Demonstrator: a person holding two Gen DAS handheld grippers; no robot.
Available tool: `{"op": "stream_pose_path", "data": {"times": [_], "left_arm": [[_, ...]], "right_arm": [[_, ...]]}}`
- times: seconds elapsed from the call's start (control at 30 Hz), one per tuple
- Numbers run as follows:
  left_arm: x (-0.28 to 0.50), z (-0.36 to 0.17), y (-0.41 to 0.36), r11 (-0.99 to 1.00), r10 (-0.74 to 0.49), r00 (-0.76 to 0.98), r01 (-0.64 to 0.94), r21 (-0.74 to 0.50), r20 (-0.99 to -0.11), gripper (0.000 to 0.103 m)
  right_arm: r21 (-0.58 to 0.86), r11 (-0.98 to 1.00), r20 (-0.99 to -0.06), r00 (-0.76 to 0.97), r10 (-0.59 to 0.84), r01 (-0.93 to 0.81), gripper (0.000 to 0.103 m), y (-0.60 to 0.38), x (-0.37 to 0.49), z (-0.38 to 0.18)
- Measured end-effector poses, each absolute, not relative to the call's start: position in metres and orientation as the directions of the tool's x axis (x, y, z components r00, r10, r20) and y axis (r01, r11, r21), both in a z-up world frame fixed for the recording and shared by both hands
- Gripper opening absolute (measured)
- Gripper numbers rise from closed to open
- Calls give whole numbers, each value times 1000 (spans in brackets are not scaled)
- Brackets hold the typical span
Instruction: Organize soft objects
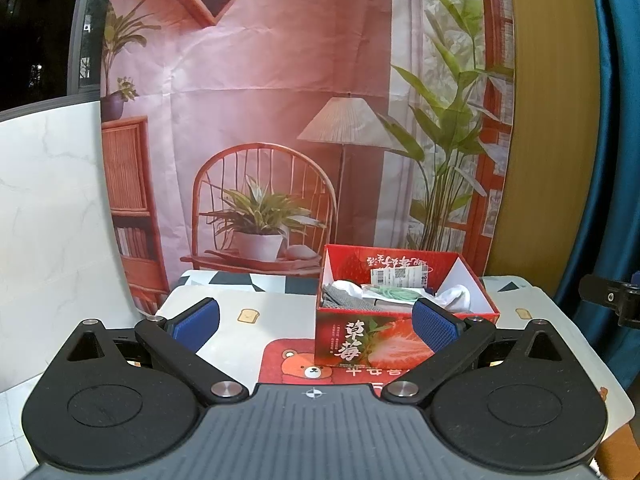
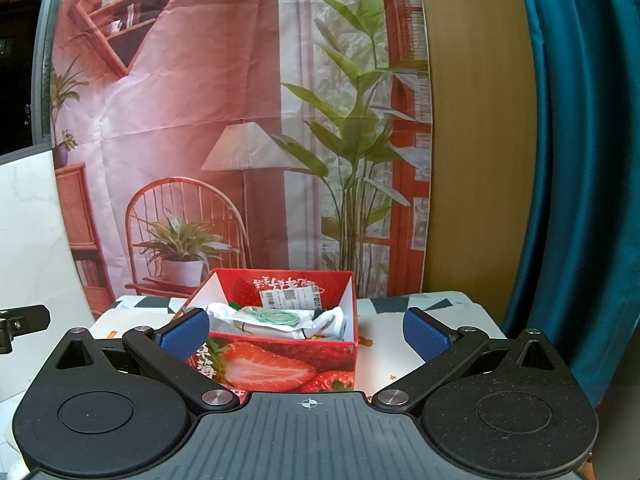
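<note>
A: Left wrist view is showing the left gripper (image 1: 316, 322) hanging with its jaws spread wide and nothing between the blue pads (image 1: 200, 322); the red strawberry box (image 1: 360, 344) is sitting at about one o'clock from it, on the patterned table mat (image 1: 248, 340).

B: Right wrist view is agreeing; the right gripper (image 2: 306, 334) is likewise released and empty; the box is lying at eleven to twelve o'clock, close in front of the fingers, with its near wall partly hidden behind the left pad.

A: Inside the box I am seeing the soft things: a grey knitted cloth (image 1: 344, 300) at the nine o'clock side, white crumpled fabric (image 1: 454, 296) at three o'clock, and a packet holding a coiled green cord (image 1: 394, 293) lying across the middle; a printed label (image 1: 398, 278) is leaning on the far wall at twelve o'clock.

B: So what step are we judging this to be?

A: Either the start, with items waiting to be lifted out and sorted, or the end, with everything already gathered in; nothing soft is showing loose on the mat, so I am leaning toward unpacking or tidying within the box; I cannot tell for certain.

B: Then the next move is calling for one gripper reaching down over the rim, pinching the topmost piece; the other may be needing to steady the light box against tipping.
</note>
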State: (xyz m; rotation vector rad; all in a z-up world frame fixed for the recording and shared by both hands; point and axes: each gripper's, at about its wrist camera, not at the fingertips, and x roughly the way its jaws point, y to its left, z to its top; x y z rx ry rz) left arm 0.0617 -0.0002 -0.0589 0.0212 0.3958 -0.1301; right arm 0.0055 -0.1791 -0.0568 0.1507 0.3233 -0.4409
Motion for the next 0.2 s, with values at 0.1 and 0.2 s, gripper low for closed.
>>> {"op": "stream_pose_path", "data": {"times": [0.1, 0.2], "left_arm": [[61, -59, 1, 991, -123, 915, 131, -7, -385, 103], [61, -59, 1, 992, -122, 915, 129, -6, -384, 103]], "right_arm": [[73, 894, -339, 854, -394, 442, 103, -179, 6, -57], [74, 895, -338, 855, -393, 441, 103, -179, 5, -57]]}}
